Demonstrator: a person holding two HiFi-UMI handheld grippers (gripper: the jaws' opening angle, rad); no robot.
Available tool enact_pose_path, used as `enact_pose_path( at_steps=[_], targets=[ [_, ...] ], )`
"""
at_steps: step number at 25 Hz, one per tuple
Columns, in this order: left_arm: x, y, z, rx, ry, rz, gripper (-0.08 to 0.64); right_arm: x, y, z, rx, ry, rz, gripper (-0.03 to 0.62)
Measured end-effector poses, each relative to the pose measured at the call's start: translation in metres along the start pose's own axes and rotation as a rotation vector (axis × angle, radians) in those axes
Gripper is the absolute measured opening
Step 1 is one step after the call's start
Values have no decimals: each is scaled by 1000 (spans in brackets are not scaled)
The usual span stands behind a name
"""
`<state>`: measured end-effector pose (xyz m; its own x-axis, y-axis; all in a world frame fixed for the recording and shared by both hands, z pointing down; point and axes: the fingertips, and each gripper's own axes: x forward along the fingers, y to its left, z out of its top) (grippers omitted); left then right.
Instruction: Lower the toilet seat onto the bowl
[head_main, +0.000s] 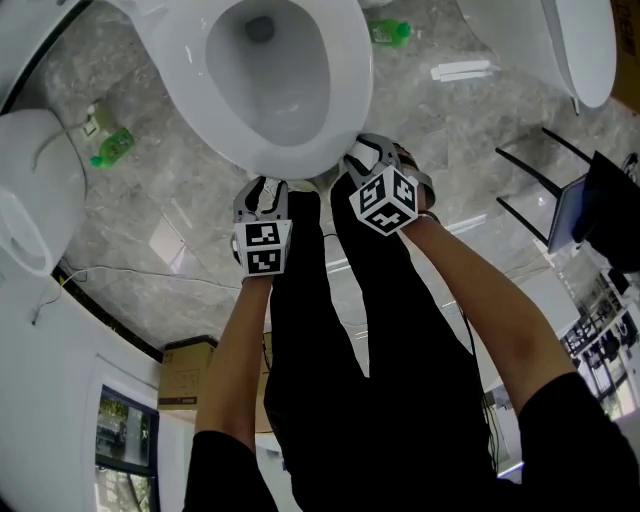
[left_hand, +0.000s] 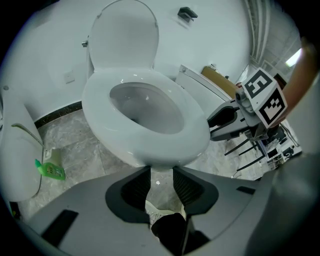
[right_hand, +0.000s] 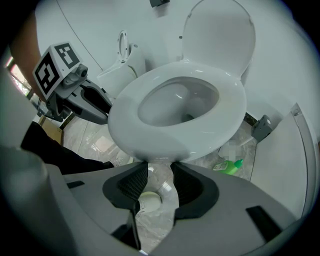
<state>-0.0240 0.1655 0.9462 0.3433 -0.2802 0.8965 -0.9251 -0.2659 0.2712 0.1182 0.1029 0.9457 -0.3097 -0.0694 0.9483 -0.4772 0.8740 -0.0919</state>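
Seat (head_main: 342, 95) is down flat on the bowl (head_main: 268, 75), lid (left_hand: 125, 37) upright behind it. Left hand-held gripper (head_main: 266, 188) is released: jaws apart, nothing between them, only floor (head_main: 170, 200) showing through the gap. Right hand-held gripper (head_main: 362, 155) is the same, released and empty. Both sit side by side at the seat's front edge, pointing steeply down. Can't tell if the tips touch the rim. Green bottle (head_main: 112, 148) on the floor, off to the bowl's side.

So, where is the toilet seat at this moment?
In the head view the toilet seat lies down on the bowl, top centre, just ahead of the left gripper and right gripper.
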Motion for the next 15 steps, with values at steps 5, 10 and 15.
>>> enact_pose_path(
  at_steps=[5, 10, 15],
  targets=[
    [6, 0, -4, -6, 24, -16, 149, 5, 0, -4, 7, 28, 2, 176],
    [8, 2, -5, -6, 24, -20, 149, 9, 0, -3, 9, 22, 2, 176],
    [9, 1, -4, 2, 15, -29, 149, 7, -1, -4, 11, 11, -3, 176]
  ],
)
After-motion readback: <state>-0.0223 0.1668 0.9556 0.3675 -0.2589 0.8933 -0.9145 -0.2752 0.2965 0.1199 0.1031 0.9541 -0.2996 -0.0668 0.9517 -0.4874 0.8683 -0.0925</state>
